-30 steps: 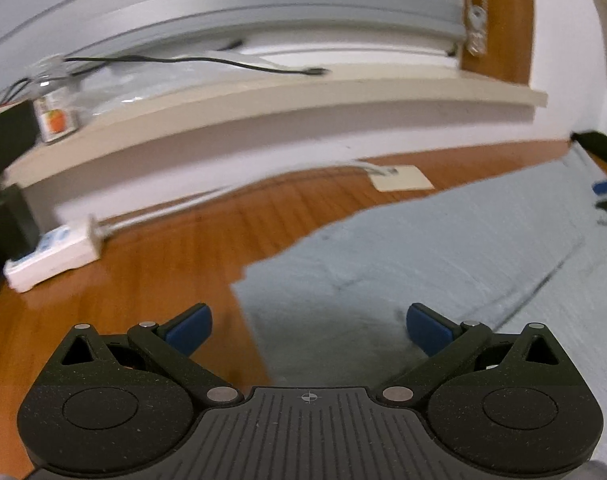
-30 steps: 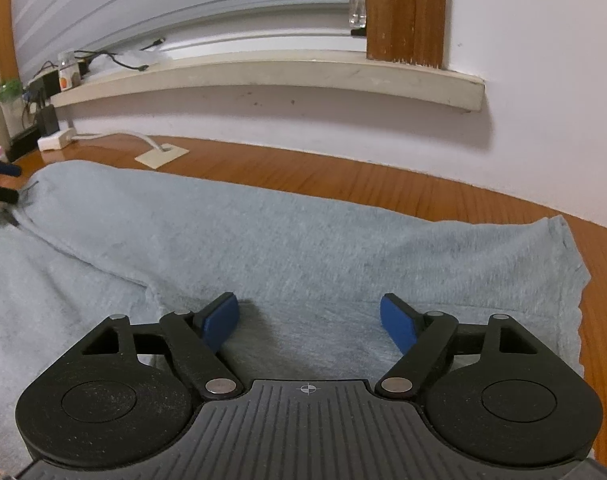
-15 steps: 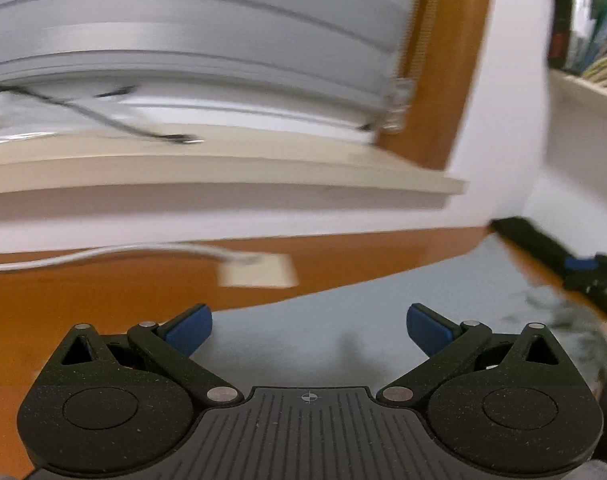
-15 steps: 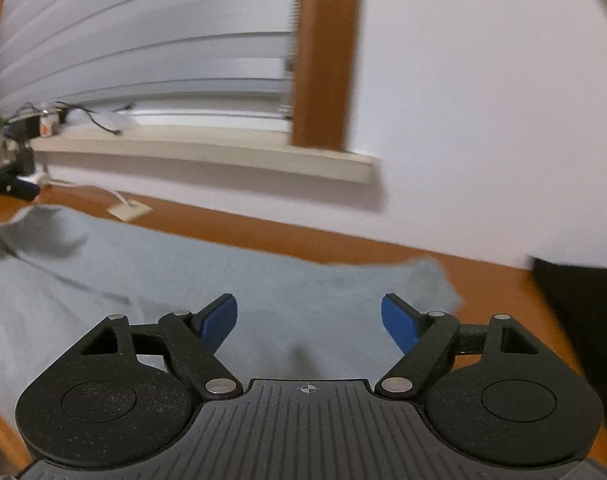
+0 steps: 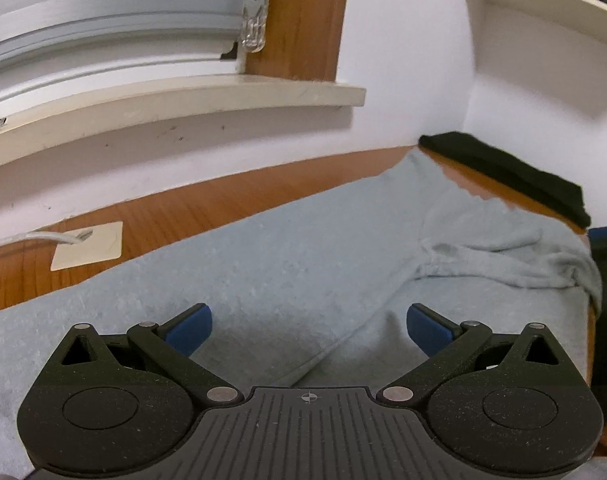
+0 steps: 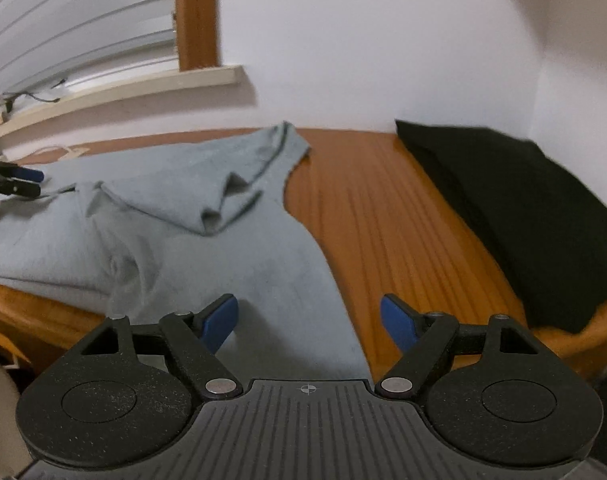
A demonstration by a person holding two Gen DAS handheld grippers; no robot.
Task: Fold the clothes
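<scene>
The wooden bench takes up the middle of both views, its grain running away from the camera toward the white wall at the top of the frame. On it lies the grey garment, the largest thing on the bench. In the right wrist view it stretches from the left edge of the frame toward the centre, its long axis running left to right and slightly up, with one end reaching the upper middle near the wall. A part of it is folded back on itself in the centre-left, leaving a rumpled flap. In the left wrist view the same garment fills the lower half of the frame, and its bunched part sits at the right.

A black cloth lies along the right side of the right wrist view, apart from the grey garment with bare wood between them; in the left wrist view it is a dark strip at the upper right. A pale window sill crosses the upper left, with a wooden window frame above it. A small white plate with a cable sits on the bench at the left.

The left gripper hangs over the garment with its blue fingers wide apart and holding nothing. The right gripper is at the garment's near edge, its fingers likewise spread, empty.
</scene>
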